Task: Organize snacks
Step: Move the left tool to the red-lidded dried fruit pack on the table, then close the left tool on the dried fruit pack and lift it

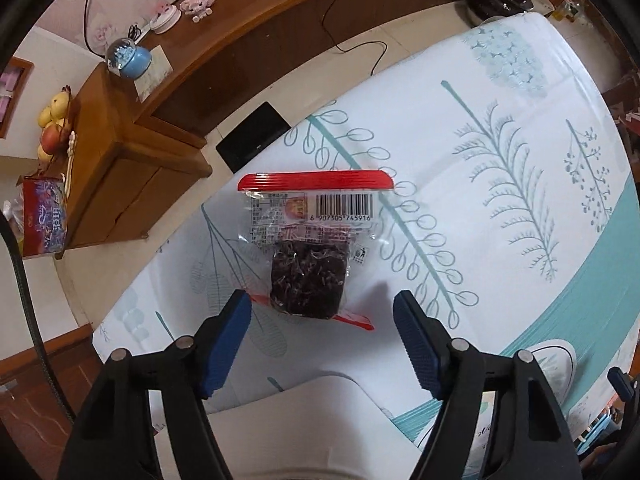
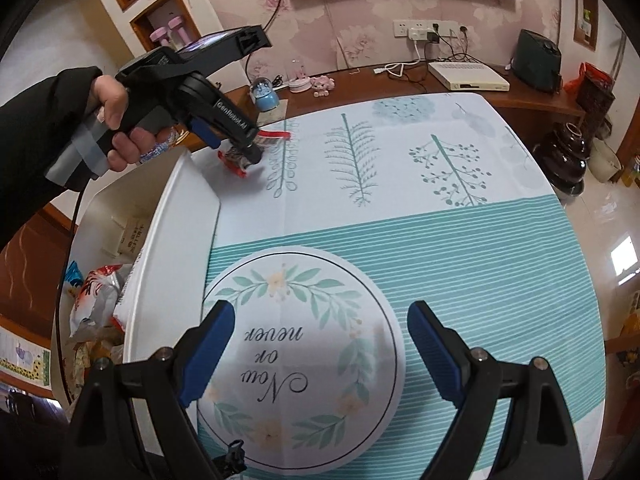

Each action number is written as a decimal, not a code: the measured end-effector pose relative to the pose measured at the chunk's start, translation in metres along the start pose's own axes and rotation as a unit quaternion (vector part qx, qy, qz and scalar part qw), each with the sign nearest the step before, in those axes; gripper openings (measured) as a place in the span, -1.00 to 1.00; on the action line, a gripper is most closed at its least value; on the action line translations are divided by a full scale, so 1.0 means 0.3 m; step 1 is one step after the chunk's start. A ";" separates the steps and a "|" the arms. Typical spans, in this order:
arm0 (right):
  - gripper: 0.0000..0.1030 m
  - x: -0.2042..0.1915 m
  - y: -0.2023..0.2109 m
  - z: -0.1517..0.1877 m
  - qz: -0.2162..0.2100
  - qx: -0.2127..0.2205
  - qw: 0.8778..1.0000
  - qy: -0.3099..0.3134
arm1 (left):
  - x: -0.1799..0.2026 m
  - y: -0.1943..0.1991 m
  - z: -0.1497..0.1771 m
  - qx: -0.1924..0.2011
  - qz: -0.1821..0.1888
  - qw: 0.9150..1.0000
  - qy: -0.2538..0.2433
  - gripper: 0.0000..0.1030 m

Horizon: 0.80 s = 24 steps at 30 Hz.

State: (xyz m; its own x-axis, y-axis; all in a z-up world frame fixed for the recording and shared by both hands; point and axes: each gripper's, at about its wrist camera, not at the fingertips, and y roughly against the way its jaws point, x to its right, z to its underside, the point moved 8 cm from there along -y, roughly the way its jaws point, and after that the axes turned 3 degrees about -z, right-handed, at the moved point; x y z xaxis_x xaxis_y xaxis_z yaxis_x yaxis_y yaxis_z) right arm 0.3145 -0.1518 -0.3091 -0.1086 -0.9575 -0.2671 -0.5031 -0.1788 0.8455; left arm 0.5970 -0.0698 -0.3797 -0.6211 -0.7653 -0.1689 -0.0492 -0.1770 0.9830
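A clear snack packet (image 1: 308,248) with red sealed ends, a barcode and a dark block inside lies flat on the leaf-print tablecloth (image 1: 480,200). My left gripper (image 1: 322,304) points straight down over its near end, open, with a blue pad on each side and neither pressing. In the right wrist view a hand holds that left gripper (image 2: 236,148) over the packet (image 2: 234,166) at the table's far left. My right gripper (image 2: 320,314) hangs open and empty over the round "Now or never" print. A white bin (image 2: 172,220) holds several snack bags (image 2: 96,292).
The white bin's rim (image 1: 280,400) lies just under my left gripper. A wooden cabinet (image 1: 120,152) with a snow globe (image 1: 130,58) runs beyond the table's far edge. A black flat device (image 1: 252,136) lies on the floor. A dark ceramic pot (image 2: 564,156) stands to the right.
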 end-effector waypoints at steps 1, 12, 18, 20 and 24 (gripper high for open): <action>0.72 0.005 0.000 0.000 0.001 0.000 1.000 -0.002 | -0.003 -0.003 -0.003 0.000 -0.001 1.000 -0.001 0.38; 0.72 0.015 -0.004 0.003 0.004 -0.002 1.000 -0.011 | -0.027 -0.013 -0.014 0.005 -0.003 1.000 0.022 0.04; 0.72 0.027 0.005 0.006 0.004 -0.001 1.000 -0.018 | -0.033 -0.007 -0.015 0.011 0.008 0.999 0.029 -0.07; 0.72 0.029 0.008 0.008 0.002 -0.001 1.000 -0.021 | -0.036 -0.001 -0.010 0.015 0.009 0.999 0.029 -0.11; 0.72 0.028 0.019 0.006 -0.001 0.002 1.000 -0.021 | -0.029 0.012 0.001 0.009 0.012 0.999 0.029 -0.17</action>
State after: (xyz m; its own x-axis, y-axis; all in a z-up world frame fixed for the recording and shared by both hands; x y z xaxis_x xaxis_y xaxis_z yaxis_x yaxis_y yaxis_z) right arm 0.3092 -0.1604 -0.3074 -0.1443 -0.9466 -0.2882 -0.5068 -0.1794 0.8432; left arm 0.6018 -0.0636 -0.3745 -0.5762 -0.8037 -0.1486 -0.0488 -0.1476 0.9878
